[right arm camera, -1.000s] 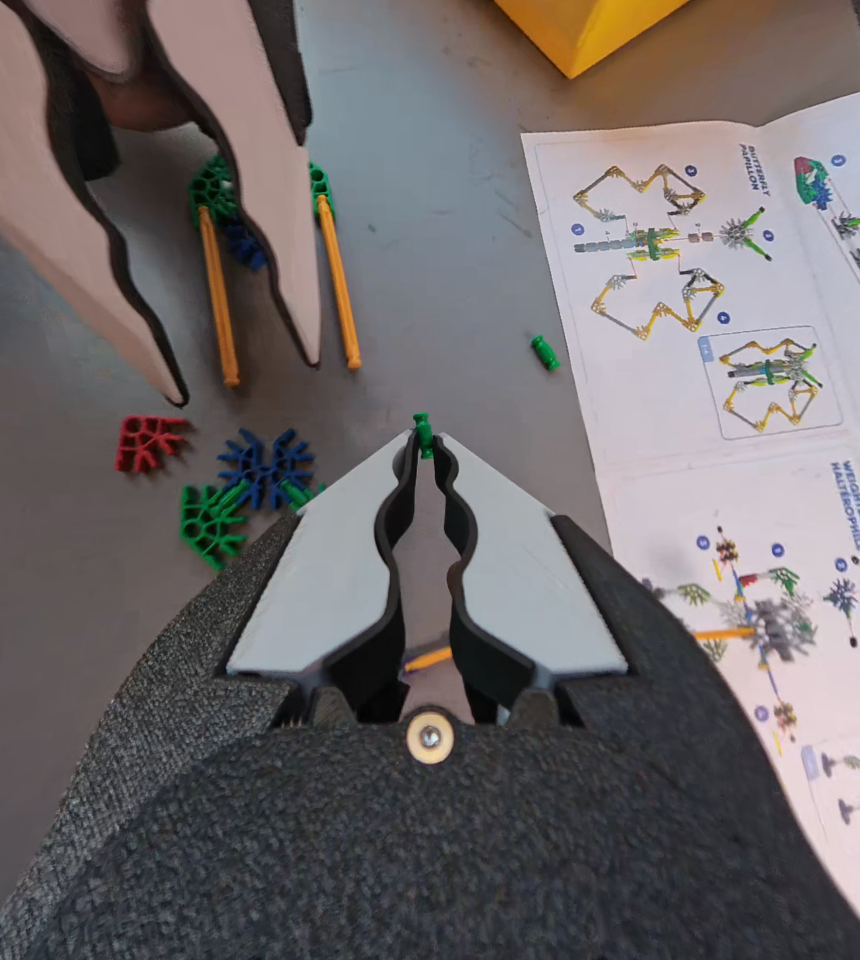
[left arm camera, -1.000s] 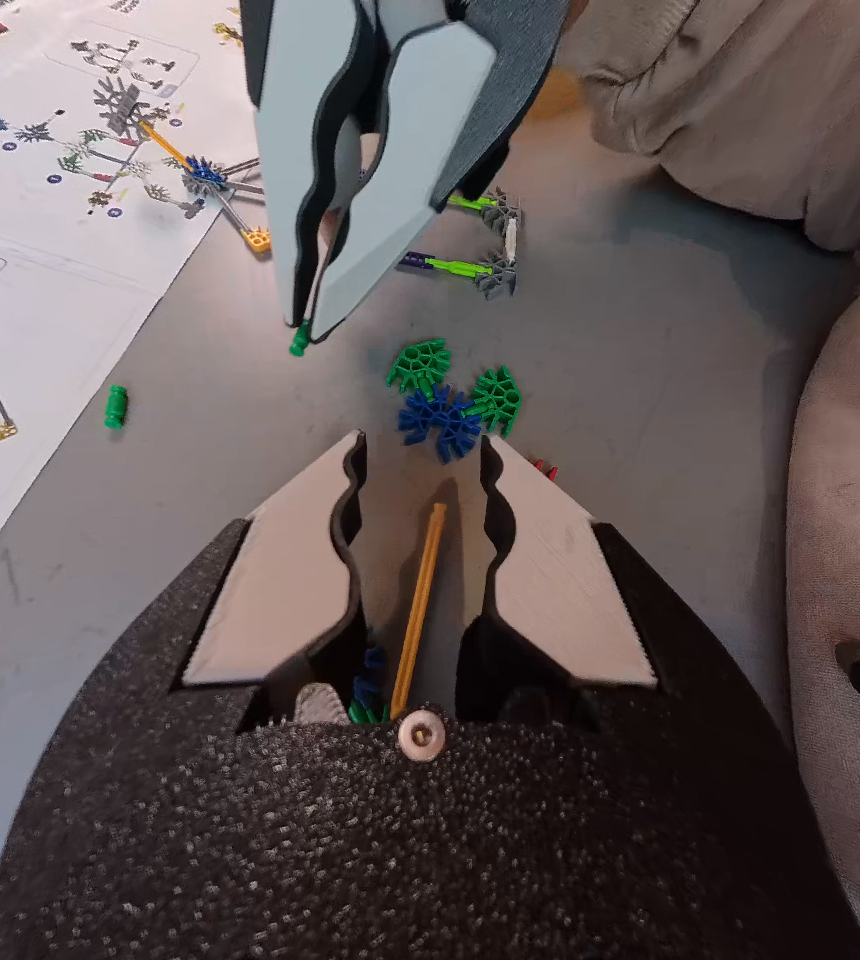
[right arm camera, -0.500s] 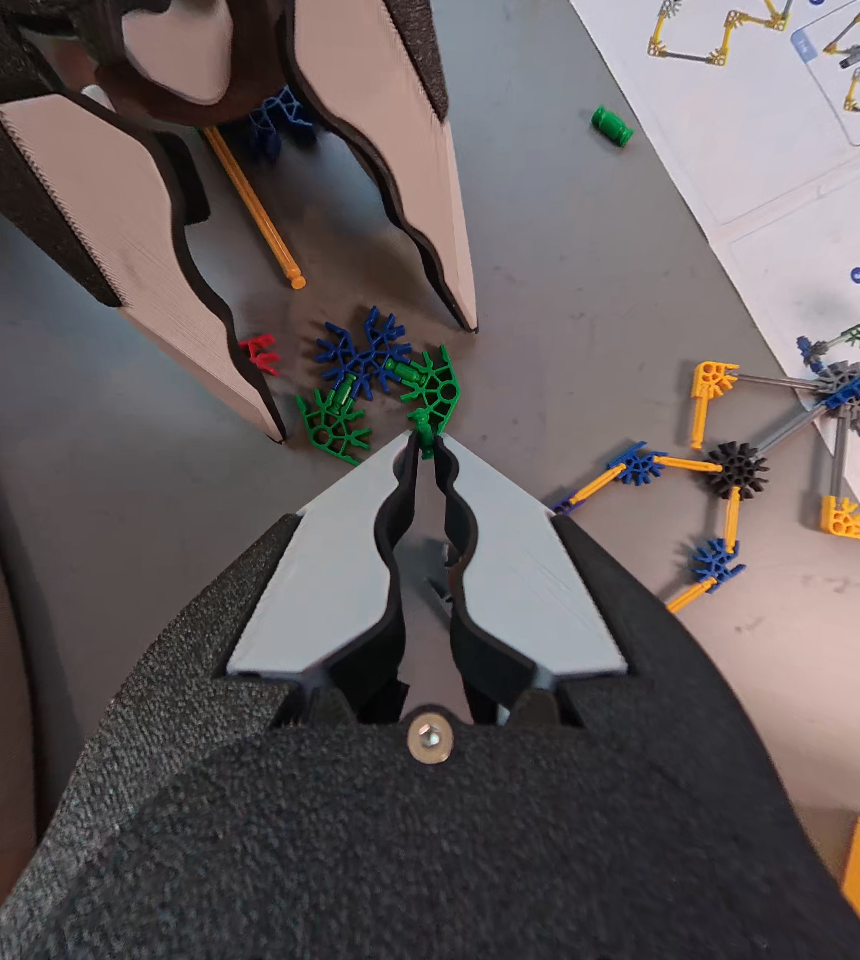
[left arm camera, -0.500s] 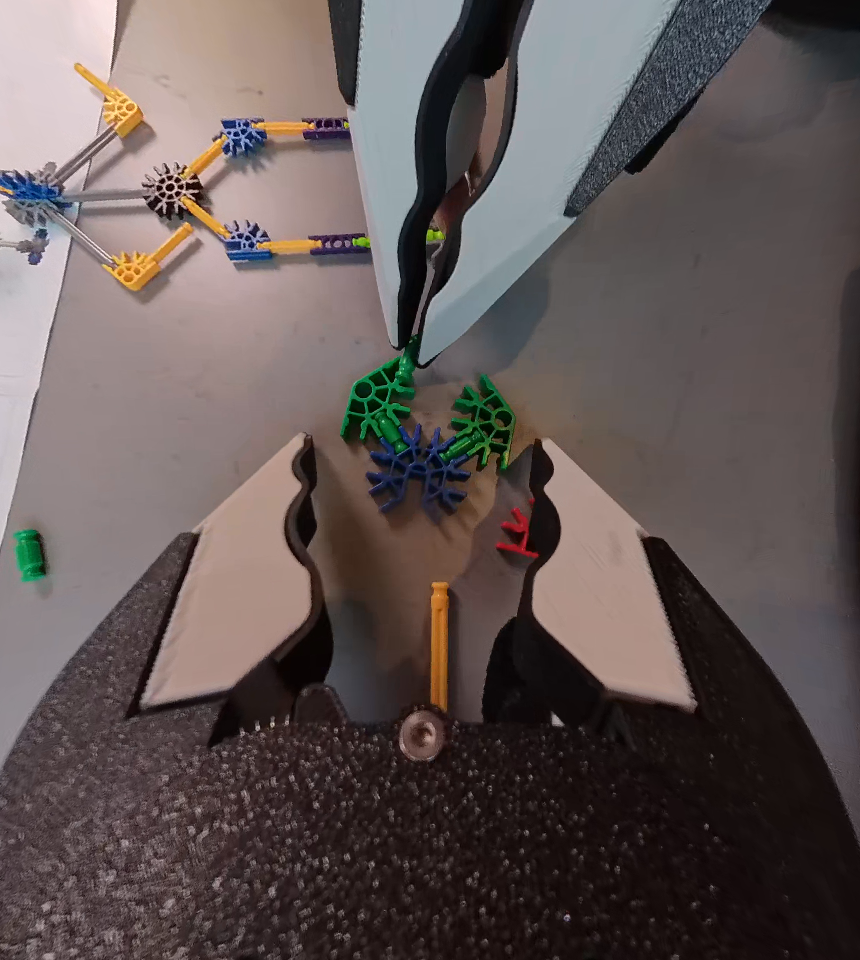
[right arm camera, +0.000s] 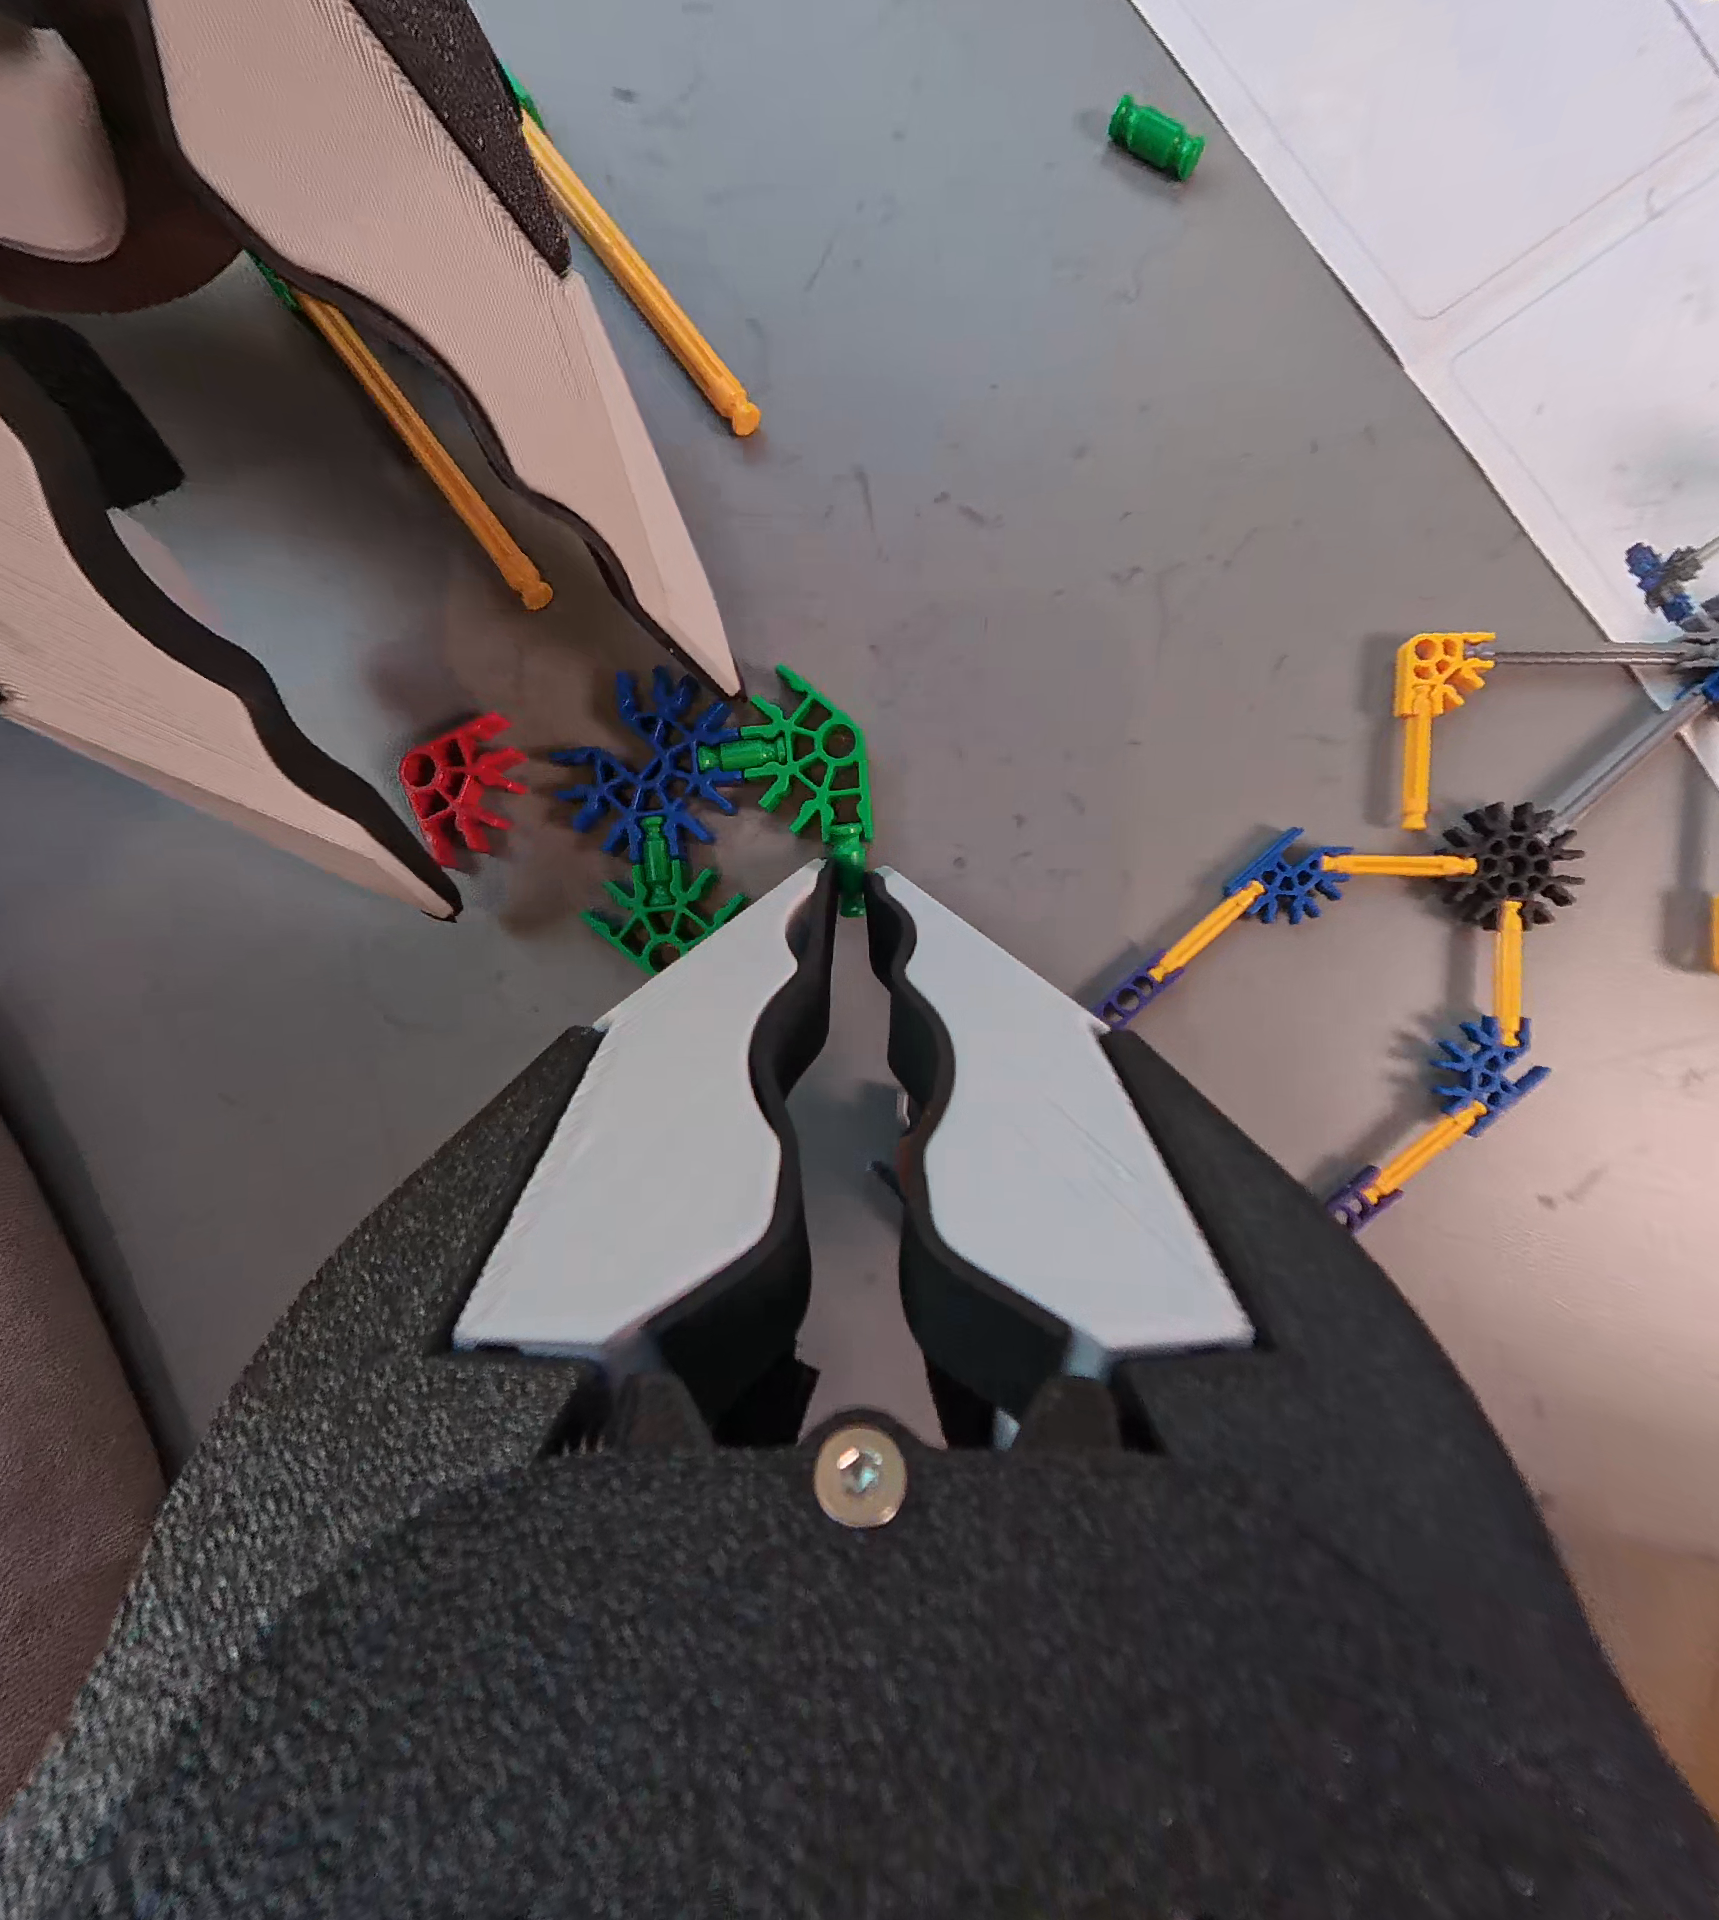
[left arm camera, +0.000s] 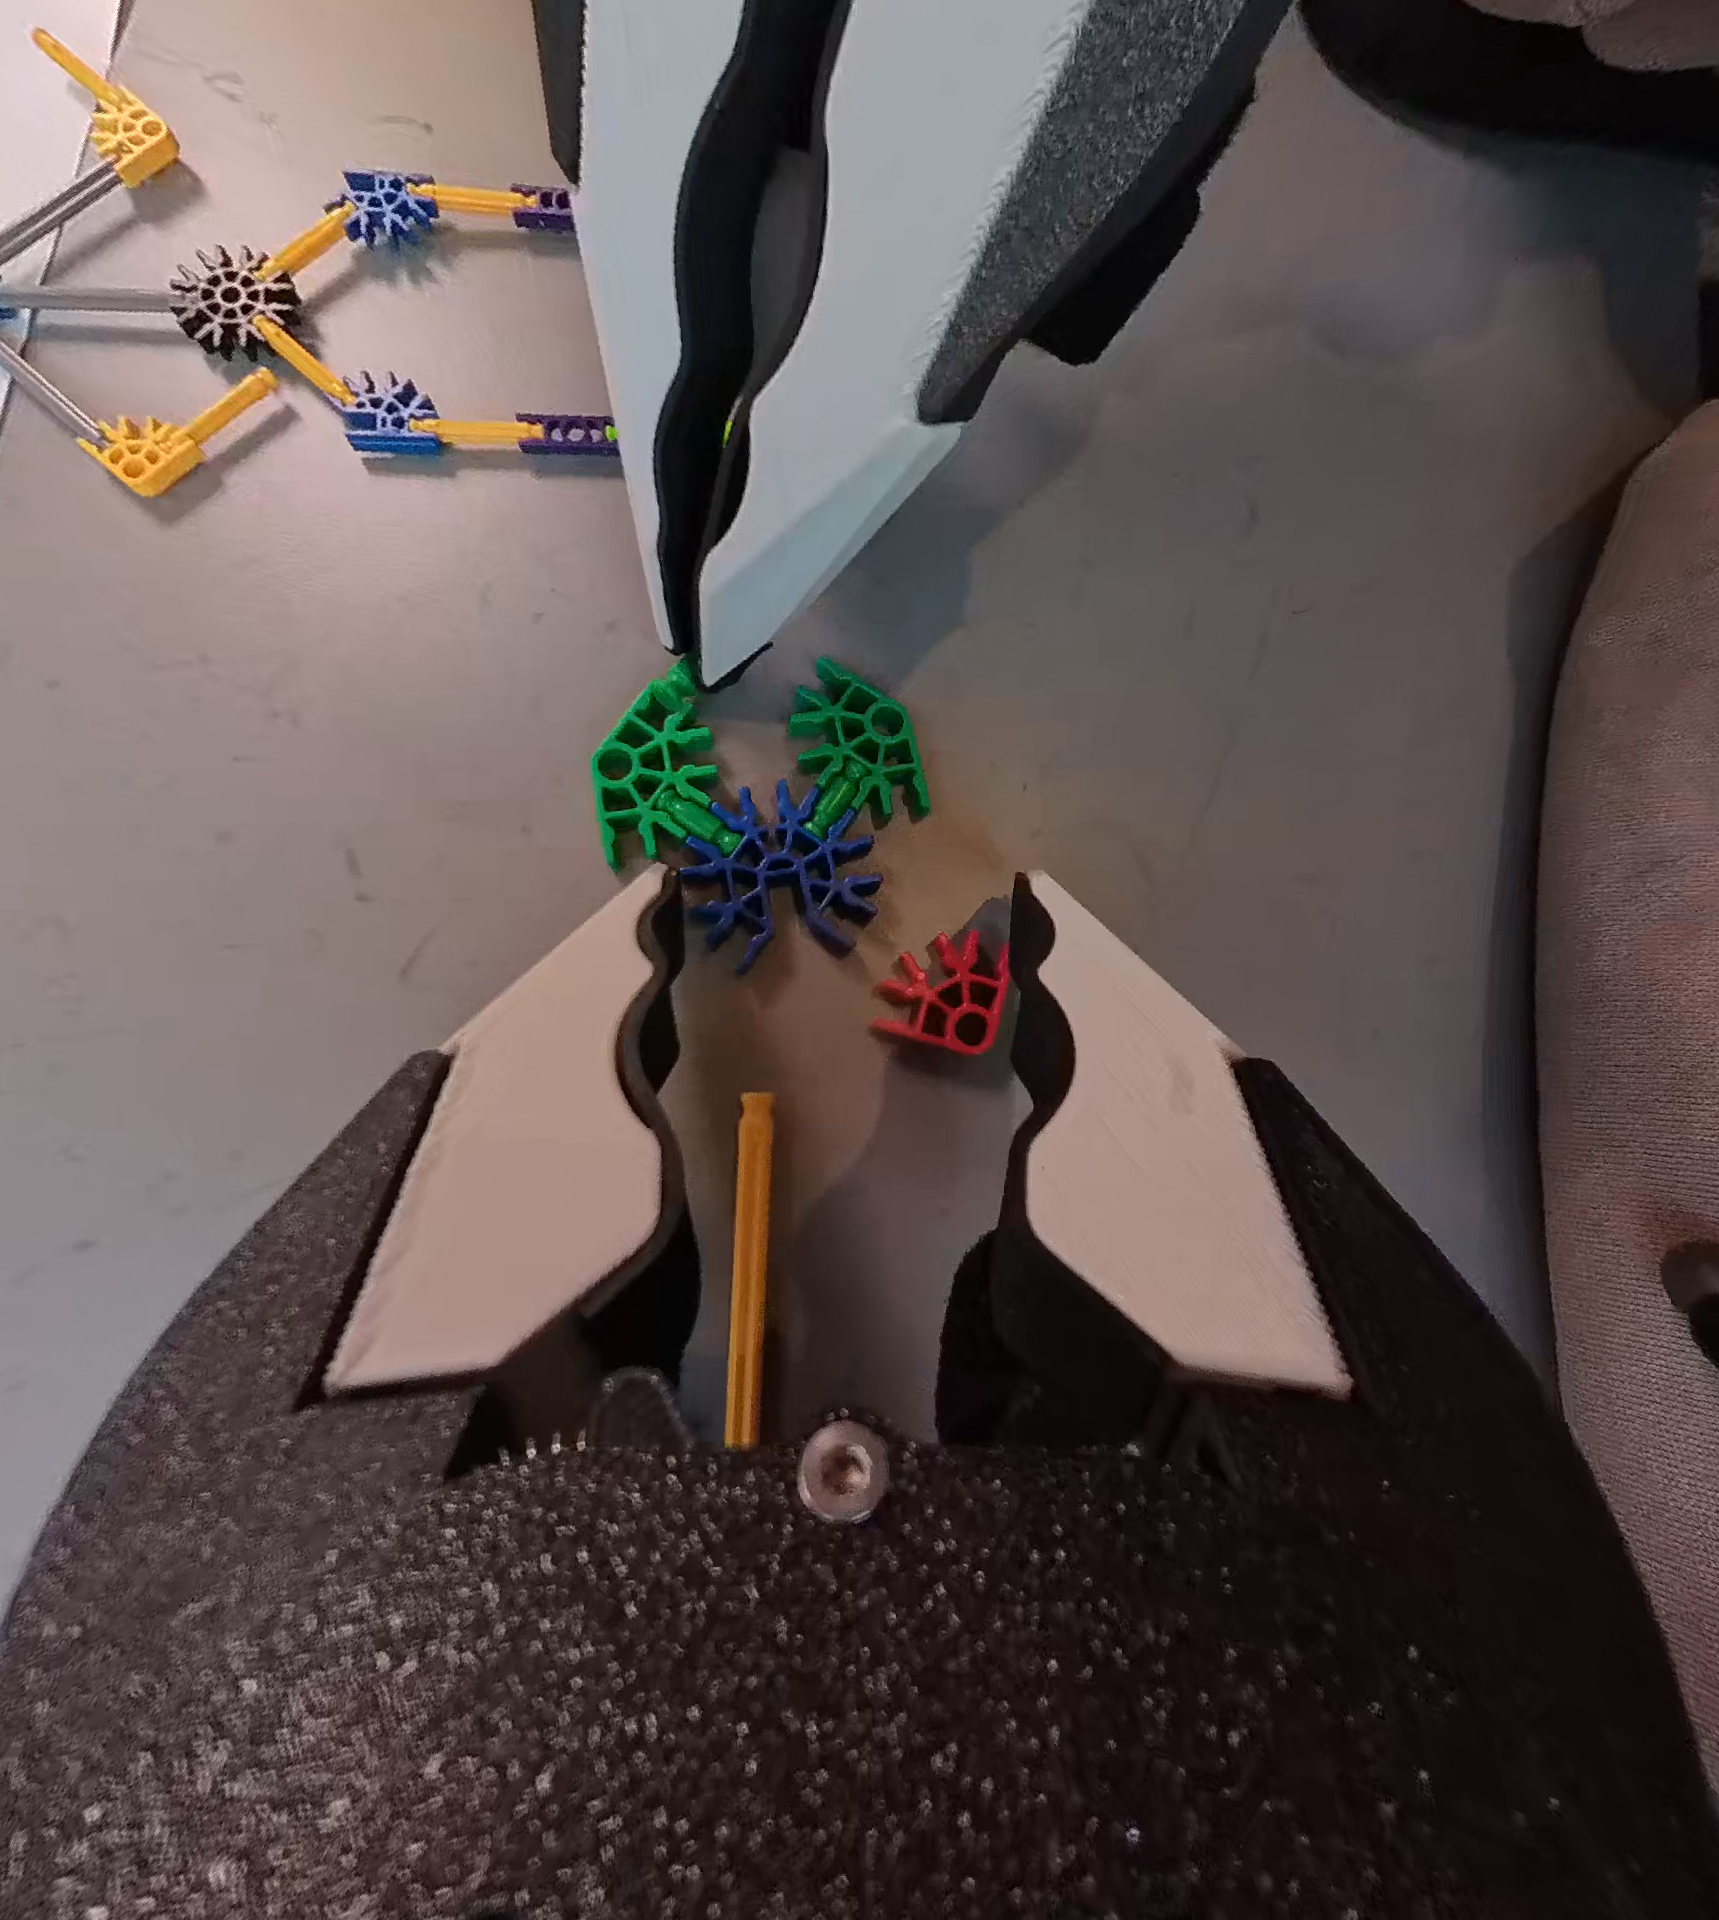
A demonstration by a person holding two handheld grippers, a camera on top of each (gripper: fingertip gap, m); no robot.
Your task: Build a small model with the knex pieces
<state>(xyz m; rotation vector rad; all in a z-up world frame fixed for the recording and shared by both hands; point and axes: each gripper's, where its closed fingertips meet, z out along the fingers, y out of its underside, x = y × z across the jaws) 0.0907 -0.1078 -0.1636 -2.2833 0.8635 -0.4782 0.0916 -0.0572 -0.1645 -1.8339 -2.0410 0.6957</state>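
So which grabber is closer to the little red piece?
Left. The left gripper is open, one finger right beside the red piece. The right gripper is farther off, past the blue piece.

Both wrist views look steeply down along their own fingers at a grey tabletop (left arm camera: 211,727), from close above it. They face each other from opposite sides. Both share the blue snowflake connector (left arm camera: 782,878) (right arm camera: 657,769), its green connectors, the red connector (left arm camera: 943,997) (right arm camera: 455,784), and each other's gripper.
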